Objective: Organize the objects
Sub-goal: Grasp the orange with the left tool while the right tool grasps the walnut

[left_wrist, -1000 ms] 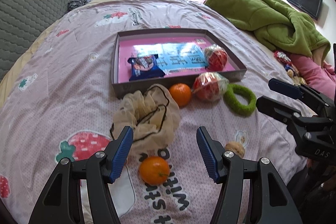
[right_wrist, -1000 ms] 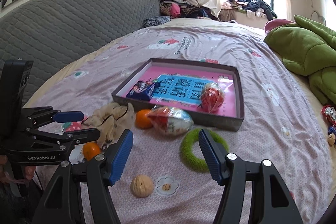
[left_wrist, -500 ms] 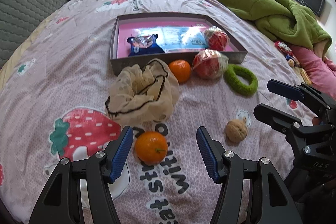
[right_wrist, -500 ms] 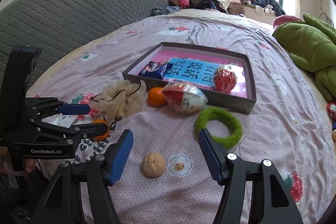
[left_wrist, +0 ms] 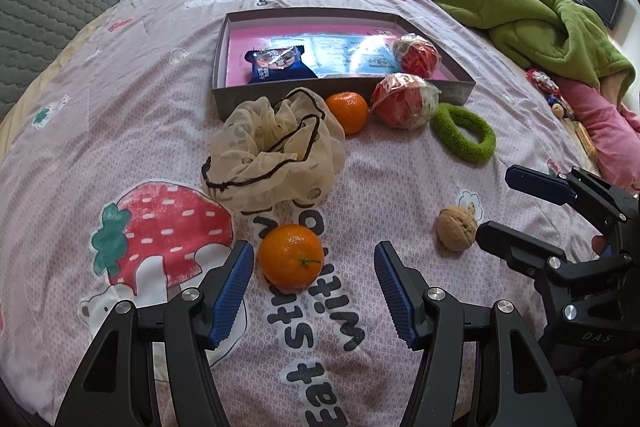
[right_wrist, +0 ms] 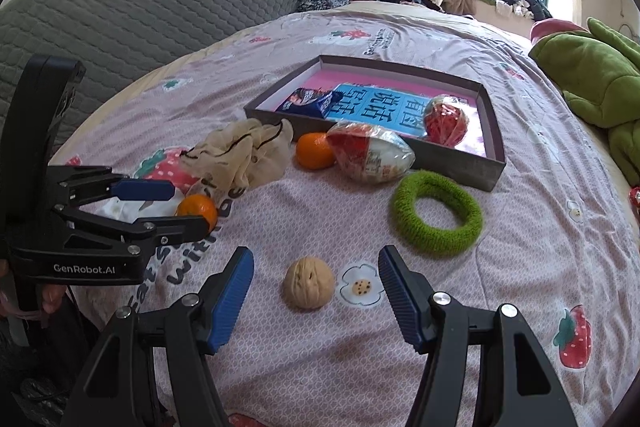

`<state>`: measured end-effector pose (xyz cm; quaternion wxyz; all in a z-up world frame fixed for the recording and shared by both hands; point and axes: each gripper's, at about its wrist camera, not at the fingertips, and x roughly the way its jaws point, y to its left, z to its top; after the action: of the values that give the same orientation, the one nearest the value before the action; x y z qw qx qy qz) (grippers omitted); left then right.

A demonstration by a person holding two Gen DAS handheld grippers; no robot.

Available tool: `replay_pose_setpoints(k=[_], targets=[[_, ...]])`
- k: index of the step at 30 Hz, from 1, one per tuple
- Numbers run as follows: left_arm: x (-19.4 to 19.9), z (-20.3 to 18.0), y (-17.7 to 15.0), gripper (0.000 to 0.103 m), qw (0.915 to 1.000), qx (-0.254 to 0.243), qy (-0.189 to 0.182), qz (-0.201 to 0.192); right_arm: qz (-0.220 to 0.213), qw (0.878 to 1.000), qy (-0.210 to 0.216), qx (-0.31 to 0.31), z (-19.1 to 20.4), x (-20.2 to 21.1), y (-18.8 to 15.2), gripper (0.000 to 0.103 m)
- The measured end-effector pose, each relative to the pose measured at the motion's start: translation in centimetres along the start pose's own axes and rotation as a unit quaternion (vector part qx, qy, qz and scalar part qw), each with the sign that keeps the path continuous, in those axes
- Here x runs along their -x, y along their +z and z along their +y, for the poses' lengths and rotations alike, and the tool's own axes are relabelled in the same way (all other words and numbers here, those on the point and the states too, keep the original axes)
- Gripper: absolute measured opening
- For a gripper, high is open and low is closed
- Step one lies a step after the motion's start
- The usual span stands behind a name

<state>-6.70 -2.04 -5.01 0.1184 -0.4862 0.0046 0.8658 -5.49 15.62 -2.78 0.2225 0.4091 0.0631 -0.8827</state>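
Objects lie scattered on the bed (left_wrist: pixel 100 131), largest first: shallow box (left_wrist: pixel 344 98) mid-bed holding a blue snack packet (left_wrist: pixel 276 63) and a red wrapped ball (left_wrist: pixel 416 55). Cream mesh bag (left_wrist: pixel 276 151) just before the box. Green ring (right_wrist: pixel 437 213) near the box corner. Wrapped egg (right_wrist: pixel 370 155) beside a mandarin (right_wrist: pixel 315 150). Left gripper (left_wrist: pixel 314 285), jaws open, near orange (left_wrist: pixel 290 255) between them, untouched. Right gripper (right_wrist: pixel 316 291), jaws open, walnut (right_wrist: pixel 309 281) between, untouched.

My 2 grippers look alike: the left gripper (left_wrist: pixel 314 291) and right gripper (right_wrist: pixel 316 293) have black angular frames, ribbed blue finger pads and silver screws. I read "GenRobot.AI" and "DAS" in white.
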Motion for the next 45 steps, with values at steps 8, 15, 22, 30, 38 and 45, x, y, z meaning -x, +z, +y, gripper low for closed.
replay_pose_setpoints(k=[8, 15, 22, 30, 38, 45], targets=[[-0.3, 0.2, -0.4, 0.064, 1.0000, 0.003, 0.002, 0.008, 0.009, 1.000, 0.005, 0.004, 0.3, -0.3, -0.6, 0.064], [-0.8, 0.4, -0.4, 0.064, 0.9998, 0.006, 0.009, 0.015, 0.018, 1.000, 0.004, 0.005, 0.5, -0.7, -0.9, 0.064], [-1.2, 0.6, -0.6, 0.064, 0.9997, 0.008, 0.008, 0.020, 0.024, 1.000, -0.002, 0.006, 0.4, -1.2, -1.2, 0.064], [-1.4, 1.0, -0.5, 0.064, 0.9997, 0.018, 0.009, 0.018, 0.030, 1.000, -0.007, -0.006, 0.1, -1.8, -1.6, 0.064], [-1.8, 1.2, -0.4, 0.064, 0.9995, 0.020, 0.021, 0.010, 0.032, 0.999, -0.009, -0.007, 0.2, -2.3, -1.7, 0.064], [-2.1, 1.4, -0.5, 0.064, 0.9990, 0.029, 0.033, 0.001, 0.033, 0.999, -0.018, -0.006, 0.6, -2.9, -1.9, 0.064]])
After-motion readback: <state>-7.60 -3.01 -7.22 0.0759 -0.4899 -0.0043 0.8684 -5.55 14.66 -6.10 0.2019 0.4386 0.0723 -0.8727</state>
